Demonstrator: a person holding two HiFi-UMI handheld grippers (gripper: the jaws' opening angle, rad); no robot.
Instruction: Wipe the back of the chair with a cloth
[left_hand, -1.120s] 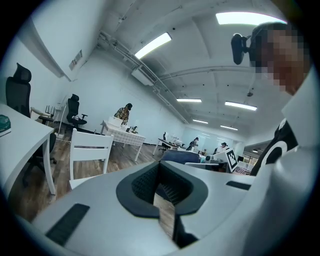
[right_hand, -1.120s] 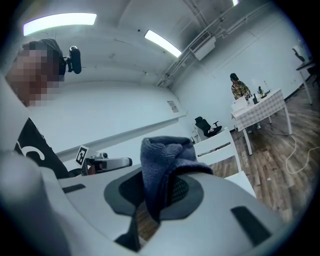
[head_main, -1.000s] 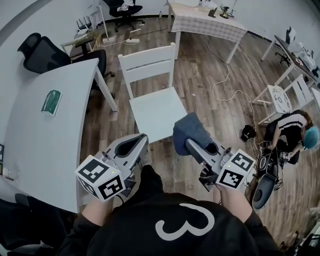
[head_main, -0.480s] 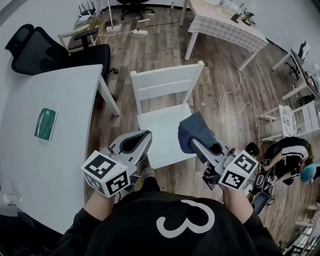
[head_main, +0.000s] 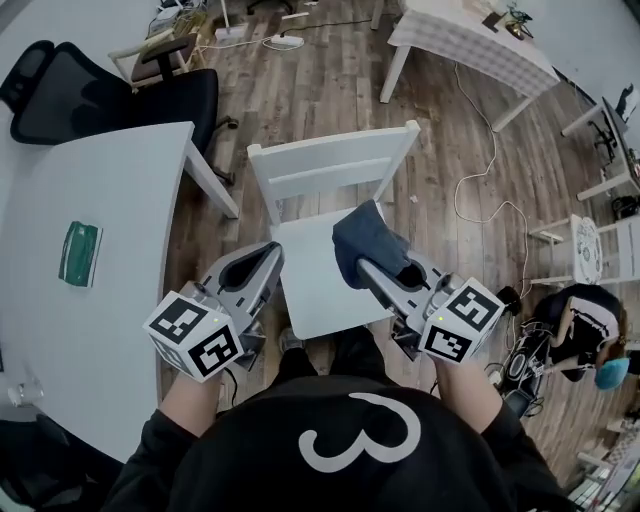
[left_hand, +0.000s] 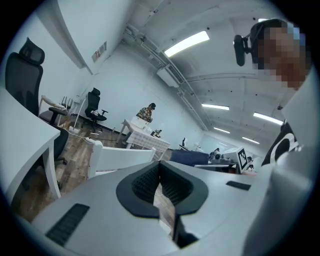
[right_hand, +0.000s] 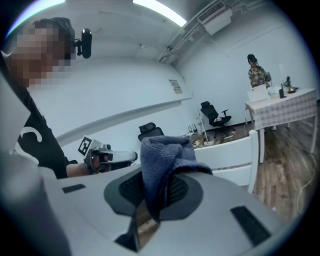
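Cloth (head_main: 365, 238) is dark blue terry, rough nubby pile, matt; chair (head_main: 335, 165) is white painted wood, smooth, slight sheen. Left gripper (head_main: 262, 262) and right gripper (head_main: 365, 272) have matt grey plastic shells, with pads (left_hand: 177, 188) black, ribbed and rubbery-looking. Floor (head_main: 440, 150) is brown wood-look planks, grainy, low gloss; table (head_main: 100, 230) top smooth white, matt

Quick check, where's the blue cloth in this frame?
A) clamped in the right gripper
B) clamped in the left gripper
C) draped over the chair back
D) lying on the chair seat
A: the right gripper view shows the blue cloth pinched between the jaws of the right gripper, with the white chair ahead of it.
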